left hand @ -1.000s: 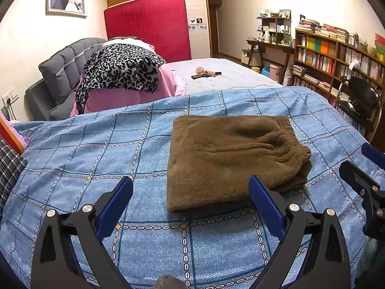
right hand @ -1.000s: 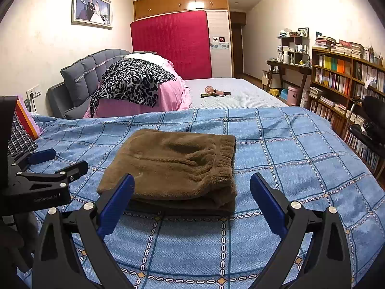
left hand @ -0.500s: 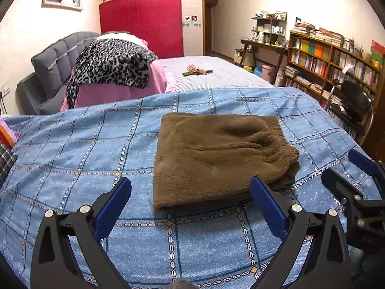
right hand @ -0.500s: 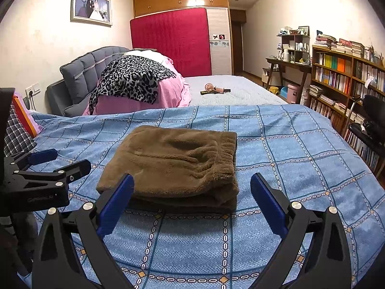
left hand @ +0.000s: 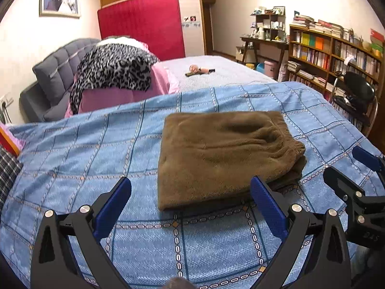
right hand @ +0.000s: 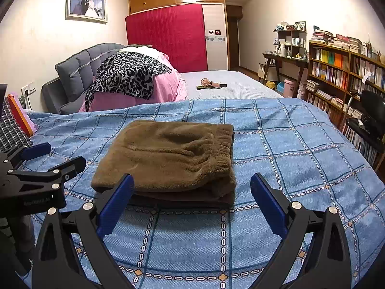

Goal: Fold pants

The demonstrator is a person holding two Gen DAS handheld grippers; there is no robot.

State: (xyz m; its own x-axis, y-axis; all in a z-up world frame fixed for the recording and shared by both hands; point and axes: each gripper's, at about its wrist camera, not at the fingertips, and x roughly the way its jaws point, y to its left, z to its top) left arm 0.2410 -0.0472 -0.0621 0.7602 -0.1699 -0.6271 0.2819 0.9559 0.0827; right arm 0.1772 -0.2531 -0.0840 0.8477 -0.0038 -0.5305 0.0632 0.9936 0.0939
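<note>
The brown fleece pants (left hand: 223,156) lie folded into a thick, roughly square stack on the blue checked quilt (left hand: 96,149) that covers the bed. The elastic waistband forms the stack's edge at 3 o'clock, and darker layers show beneath the top layer along the near edge.

The left gripper (left hand: 191,207) is held low and level over the quilt at 6 o'clock of the pants, pointing forward toward the far wall. Its jaws stand wide apart and hold nothing; the blue pad of its right finger overlaps the near right corner of the stack in the left wrist view, though whether it touches the fabric cannot be told.

The right gripper (right hand: 192,203) sits in much the same pose, low and level at 6 o'clock of the pants, jaws spread wide and empty, with the stack's near edge between its blue pads in the right wrist view. The left gripper appears at 9 o'clock in that view, just beside it.

Beyond the quilt, at 11 o'clock, a leopard-print throw (right hand: 127,77) drapes over pink bedding against a grey tufted headboard (right hand: 79,67).
</note>
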